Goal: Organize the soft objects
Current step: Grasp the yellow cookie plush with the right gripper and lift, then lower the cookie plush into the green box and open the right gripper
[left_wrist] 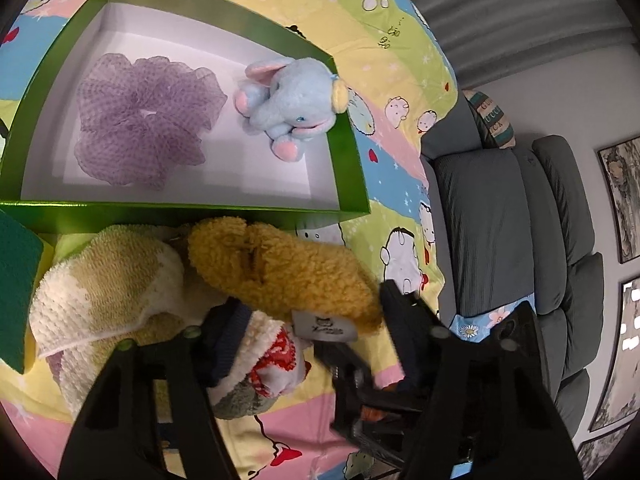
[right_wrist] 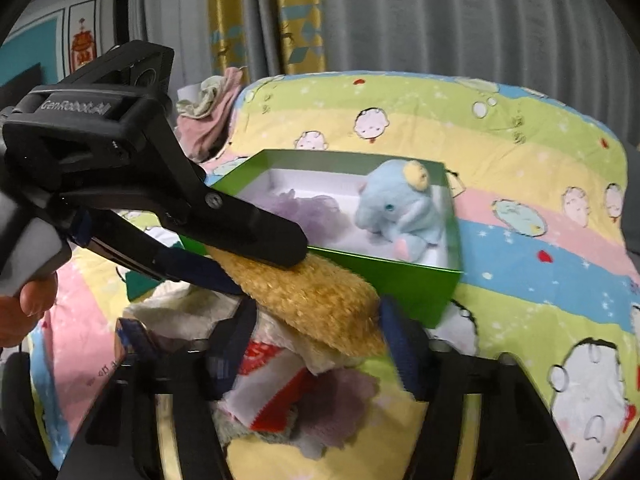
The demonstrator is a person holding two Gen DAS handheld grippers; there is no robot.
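Plush slipper [left_wrist: 280, 268], tan, lies just outside green box [left_wrist: 348, 172] w/ towel [left_wrist: 104, 284]. Loofah [left_wrist: 144, 120] & elephant [left_wrist: 288, 100] already boxed. Left gripper [left_wrist: 316, 320] jaws partway in, straddling pile.

Right view: right gripper [right_wrist: 316, 332] narrowed around slipper [right_wrist: 312, 292]; left gripper [right_wrist: 260, 256] pinches its far end. Pile left.
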